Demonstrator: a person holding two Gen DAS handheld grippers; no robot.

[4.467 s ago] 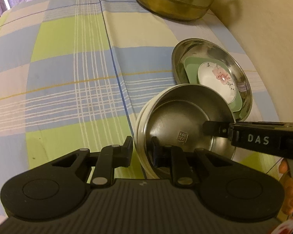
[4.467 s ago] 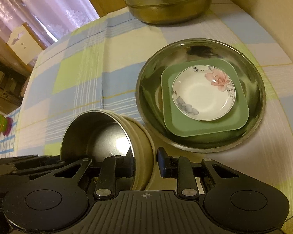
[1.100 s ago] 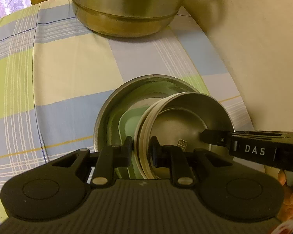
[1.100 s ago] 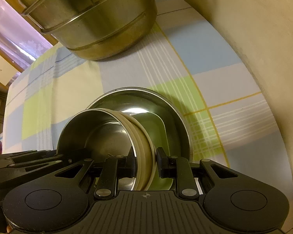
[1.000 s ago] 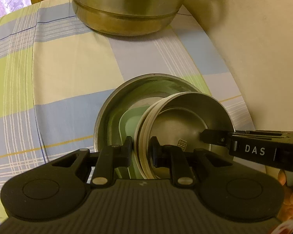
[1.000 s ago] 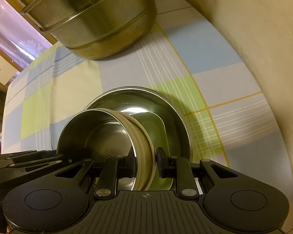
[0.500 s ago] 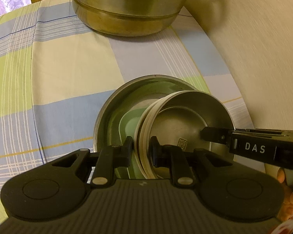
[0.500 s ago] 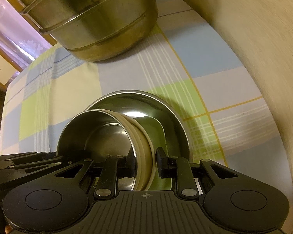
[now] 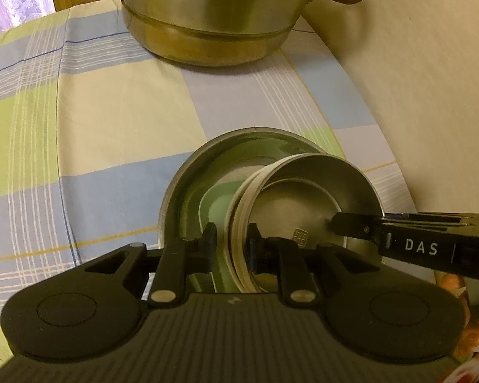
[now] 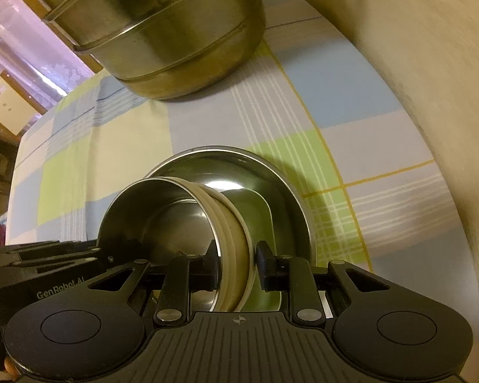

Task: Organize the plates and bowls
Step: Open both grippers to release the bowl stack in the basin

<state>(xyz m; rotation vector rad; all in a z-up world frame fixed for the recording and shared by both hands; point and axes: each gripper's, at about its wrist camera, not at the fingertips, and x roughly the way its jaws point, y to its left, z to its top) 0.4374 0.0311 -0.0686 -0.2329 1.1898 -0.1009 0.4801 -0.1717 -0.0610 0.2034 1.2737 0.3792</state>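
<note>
A steel bowl point(image 9: 303, 204) with a cream outer wall sits tilted inside the wide steel dish point(image 9: 188, 191), over the green square plate point(image 9: 217, 204). My left gripper point(image 9: 231, 239) is shut on the bowl's near left rim, one finger outside and one inside. From the right, my right gripper point(image 9: 345, 226) reaches onto the opposite rim. In the right wrist view the right gripper point(image 10: 236, 255) is shut on the wall of the bowl point(image 10: 163, 217), above the dish point(image 10: 271, 172) and the green plate point(image 10: 258, 217). The bowl hides whatever lies on the green plate.
A large steel pot point(image 9: 214, 19) with a brown handle stands at the back of the checked tablecloth point(image 9: 111, 121). A pale wall point(image 9: 415, 79) runs close along the dish's right side. A person's fingers point(image 9: 450, 284) show under the right gripper.
Since the earliest frames both grippers carried the bowl from the cloth beside the dish to over the green plate, covering the small flowered plate. Over the last second nothing visibly moved.
</note>
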